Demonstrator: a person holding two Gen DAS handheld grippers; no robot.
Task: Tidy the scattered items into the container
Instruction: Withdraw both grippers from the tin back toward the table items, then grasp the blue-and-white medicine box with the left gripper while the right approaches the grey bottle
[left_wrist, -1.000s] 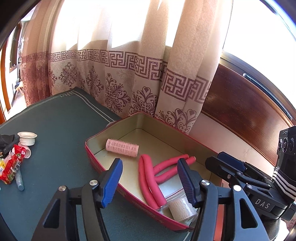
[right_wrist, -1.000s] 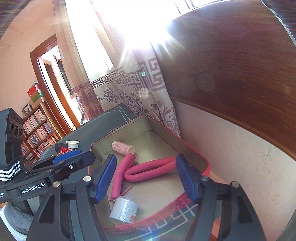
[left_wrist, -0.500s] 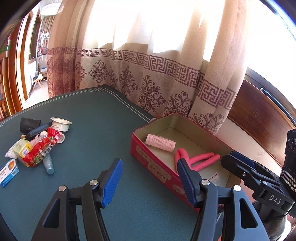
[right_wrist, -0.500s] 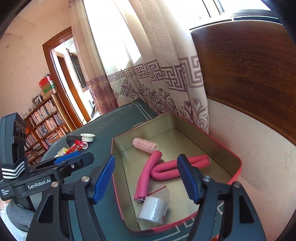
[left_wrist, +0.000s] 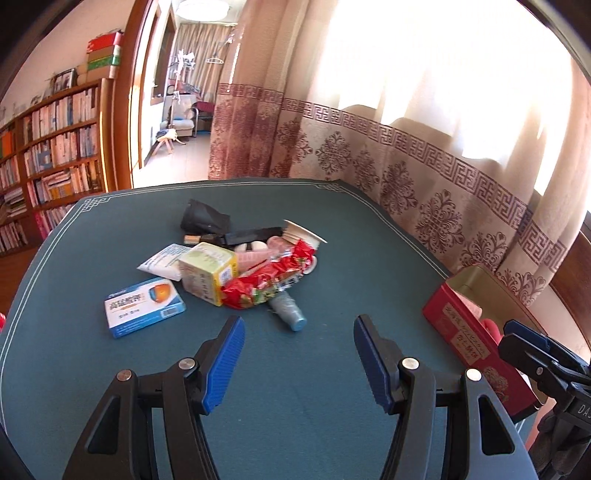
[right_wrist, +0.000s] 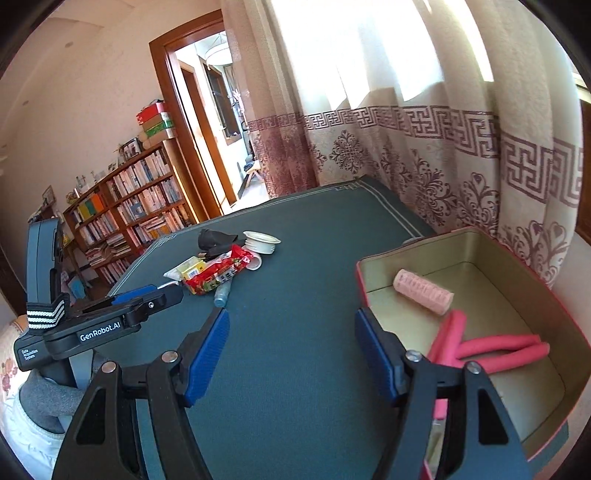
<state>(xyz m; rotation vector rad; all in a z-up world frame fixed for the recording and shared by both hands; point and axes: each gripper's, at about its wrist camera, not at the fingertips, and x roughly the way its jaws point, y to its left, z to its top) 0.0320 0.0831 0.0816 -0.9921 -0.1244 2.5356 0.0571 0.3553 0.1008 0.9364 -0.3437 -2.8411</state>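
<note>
beyond the left gripper's (left_wrist: 298, 363) empty fingers (left_wrist: 223, 363) lies the pile (left_wrist: 236, 266).

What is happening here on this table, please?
A person is tidying loose items into a red tin. Both tools are open and hold nothing: the left hand-held gripper points at the pile, where a blue-and-white box, a red snack packet and a small bottle lie on the green table. The right hand-held gripper hangs beside the tin, which already holds a pink roller and pink foam rods.
</note>
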